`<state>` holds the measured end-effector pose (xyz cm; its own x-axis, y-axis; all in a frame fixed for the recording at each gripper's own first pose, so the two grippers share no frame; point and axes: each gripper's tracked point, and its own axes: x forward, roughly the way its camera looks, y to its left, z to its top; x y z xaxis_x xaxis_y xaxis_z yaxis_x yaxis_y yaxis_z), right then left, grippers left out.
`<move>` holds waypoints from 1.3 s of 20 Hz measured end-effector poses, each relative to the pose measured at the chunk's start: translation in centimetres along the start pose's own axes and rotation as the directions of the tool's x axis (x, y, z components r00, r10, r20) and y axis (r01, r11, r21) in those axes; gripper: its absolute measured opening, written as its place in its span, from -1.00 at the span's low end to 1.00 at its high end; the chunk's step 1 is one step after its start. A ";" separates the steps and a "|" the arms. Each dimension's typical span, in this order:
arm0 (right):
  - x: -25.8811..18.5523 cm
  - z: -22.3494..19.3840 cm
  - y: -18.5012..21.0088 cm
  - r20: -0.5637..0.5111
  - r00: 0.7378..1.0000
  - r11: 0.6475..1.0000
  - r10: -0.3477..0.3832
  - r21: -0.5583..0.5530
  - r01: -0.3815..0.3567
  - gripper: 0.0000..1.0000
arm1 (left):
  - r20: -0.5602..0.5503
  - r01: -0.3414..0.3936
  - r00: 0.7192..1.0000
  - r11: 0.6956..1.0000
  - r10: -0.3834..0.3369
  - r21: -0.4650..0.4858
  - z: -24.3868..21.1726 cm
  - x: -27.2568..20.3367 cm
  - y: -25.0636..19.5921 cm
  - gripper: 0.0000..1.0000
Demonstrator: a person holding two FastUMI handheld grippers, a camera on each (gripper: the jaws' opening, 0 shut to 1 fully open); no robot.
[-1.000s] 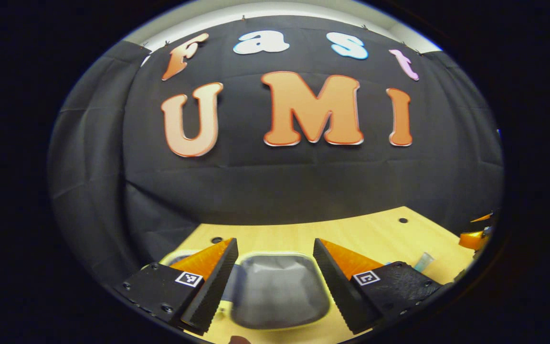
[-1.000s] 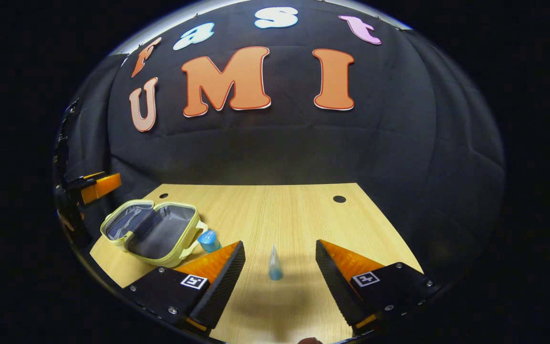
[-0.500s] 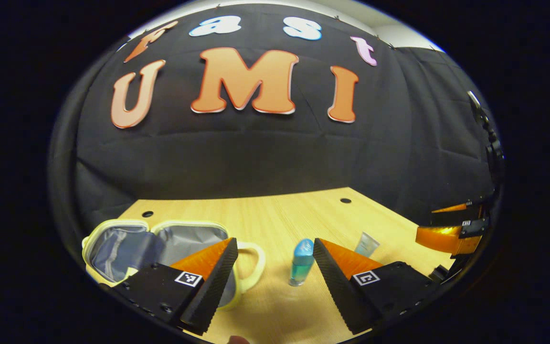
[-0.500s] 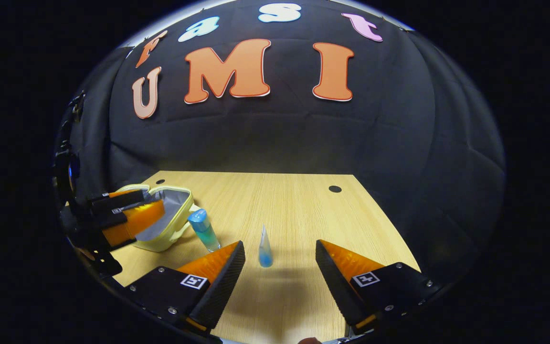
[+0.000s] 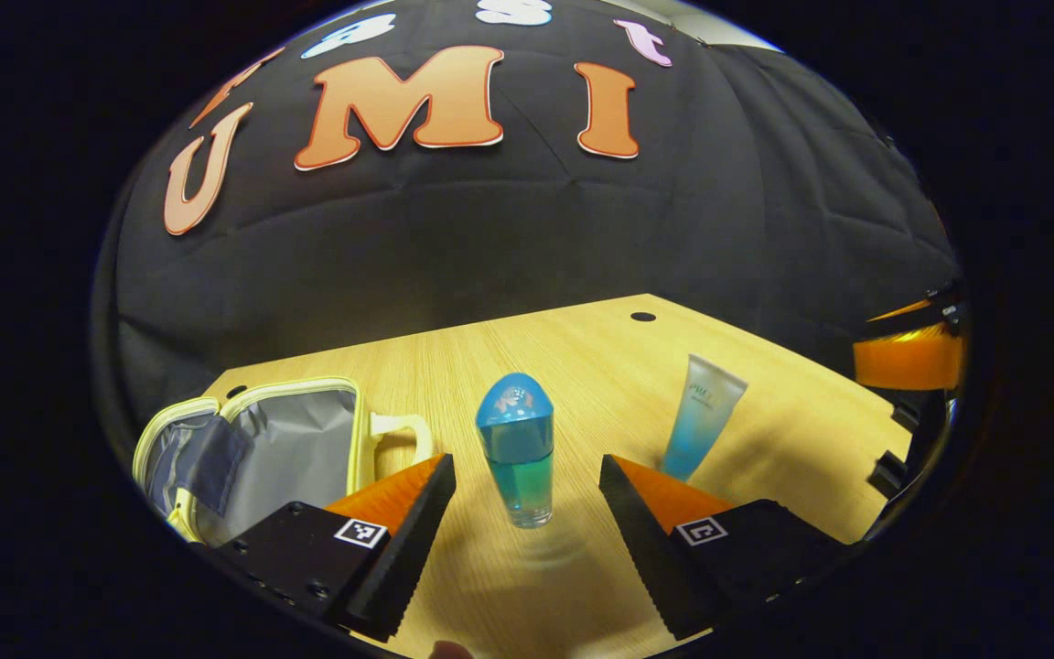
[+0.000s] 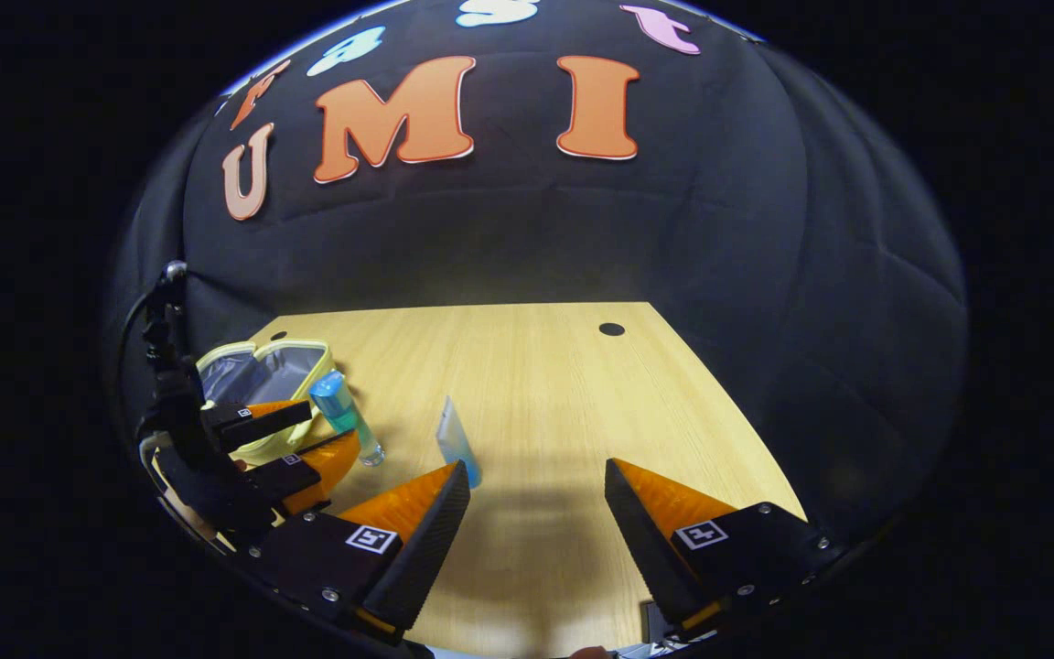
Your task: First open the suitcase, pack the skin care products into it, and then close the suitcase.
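1. The left gripper [image 5: 527,476] has its fingers spread wide with nothing between the pads; the blue-capped bottle [image 5: 516,448] stands upright on the table [image 5: 582,348] just ahead, centred in the gap.
2. The tube [image 5: 701,416] stands beyond the right-hand finger, and the open suitcase [image 5: 252,448] lies beyond the left-hand finger, grey lining showing.
3. The right gripper [image 6: 536,480] is also spread, gripping nothing; the tube [image 6: 456,439] stands just past its left-hand fingertip, outside the gap.
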<state>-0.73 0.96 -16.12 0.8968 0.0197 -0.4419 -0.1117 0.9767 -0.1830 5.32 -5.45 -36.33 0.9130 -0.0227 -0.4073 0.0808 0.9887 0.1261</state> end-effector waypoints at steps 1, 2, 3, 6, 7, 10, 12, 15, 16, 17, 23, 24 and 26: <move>0.2 -0.2 -0.4 -0.011 1.000 1.000 -0.008 -0.001 0.008 0.90 | -0.004 -0.016 1.000 1.000 0.016 -0.010 -0.4 0.8 0.2 0.97; 0.3 -0.3 -0.9 -0.018 1.000 1.000 -0.014 -0.003 0.014 0.90 | -0.010 -0.023 1.000 0.999 0.023 -0.027 -0.7 1.5 0.1 0.97; 0.4 -0.4 -1.3 -0.024 1.000 1.000 -0.019 -0.005 0.019 0.91 | -0.011 -0.026 1.000 0.999 0.026 -0.046 -1.0 2.2 0.2 0.97; 0.9 -0.8 -1.9 -0.041 0.999 1.000 -0.026 -0.012 0.025 0.91 | -0.014 -0.043 0.999 0.997 0.042 -0.072 -1.4 3.9 0.6 0.98; 1.0 -1.0 -2.0 -0.046 0.999 1.000 -0.025 -0.012 0.024 0.91 | -0.020 -0.045 0.999 0.996 0.043 -0.075 -1.7 4.3 0.5 0.98; 1.3 -0.9 -1.9 -0.049 0.999 1.000 -0.023 -0.018 0.022 0.90 | -0.046 -0.061 0.997 0.994 0.056 -0.093 -2.1 4.4 0.7 0.54; 1.4 -0.7 -1.8 -0.049 0.999 1.000 -0.021 -0.016 0.020 0.90 | -0.048 -0.051 0.998 0.994 0.047 -0.093 -2.0 4.5 0.3 -0.05; 1.3 -0.6 -1.2 -0.051 0.999 1.000 -0.016 0.002 0.016 0.91 | -0.099 -0.024 0.995 0.992 0.012 -0.123 -2.2 3.5 0.2 -0.06; 1.0 -0.6 -0.9 -0.051 0.999 1.000 -0.012 0.007 0.012 0.90 | -0.102 -0.009 0.995 0.990 -0.005 -0.138 -1.8 2.9 0.1 -0.10; 0.9 -0.4 -0.5 -0.050 0.999 1.000 -0.009 0.011 0.009 0.91 | -0.097 0.006 0.995 0.990 -0.020 -0.142 -1.2 1.9 0.1 -0.09; -0.1 1.0 3.2 0.002 0.999 0.999 0.054 0.000 -0.054 0.91 | -0.083 0.060 0.994 0.984 -0.074 -0.165 4.3 -4.5 3.3 -0.10; 0.3 1.0 4.0 0.010 0.998 0.998 0.062 -0.029 -0.061 0.90 | -0.081 0.057 0.994 0.982 -0.072 -0.181 5.2 -5.7 4.5 -0.10; 1.1 0.6 5.5 0.006 0.997 0.994 0.078 -0.074 -0.077 0.90 | -0.073 0.035 0.996 0.981 -0.049 -0.189 6.6 -7.9 7.1 -0.09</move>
<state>-0.09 6.51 -17.14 0.8882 0.0971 -0.4491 -0.2121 0.9537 -0.2133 1.37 0.77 -26.25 0.8762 -0.0604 -0.4782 0.0354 0.9975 -0.0610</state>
